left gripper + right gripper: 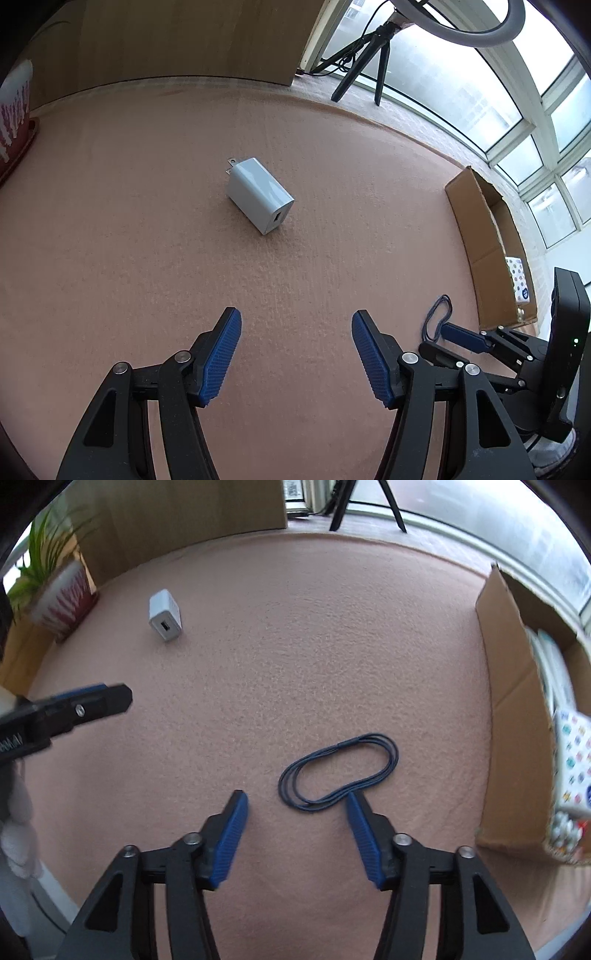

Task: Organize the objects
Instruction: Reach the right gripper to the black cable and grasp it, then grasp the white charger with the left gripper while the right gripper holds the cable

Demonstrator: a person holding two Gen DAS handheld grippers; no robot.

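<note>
A white wall charger [259, 194] lay on its side on the pink-covered table [147, 240], its prongs pointing away from the left wrist camera and its USB port facing toward it; it rested ahead of the left tool [296, 352], well clear of both blue pads. The left tool's jaws stood spread with nothing between them. A coiled dark blue cable [338, 771] lay flat on the same table, apart from the charger and to its right. The right tool [296, 836] hung over the near end of the coil, its jaws apart; the right pad's tip overlapped the cable's near loop in the view, and whether it touched could not be told. No thing was pinched by the pads. Seen from the left wrist camera, the right tool appeared at the lower right beside the cable. An open cardboard box [506, 686] stood at the table's right edge, holding patterned packets [570, 760]. A potted plant [64, 598] stood at the far left corner, and a black tripod [364, 55] stood by the window [480, 92] beyond the table.
</note>
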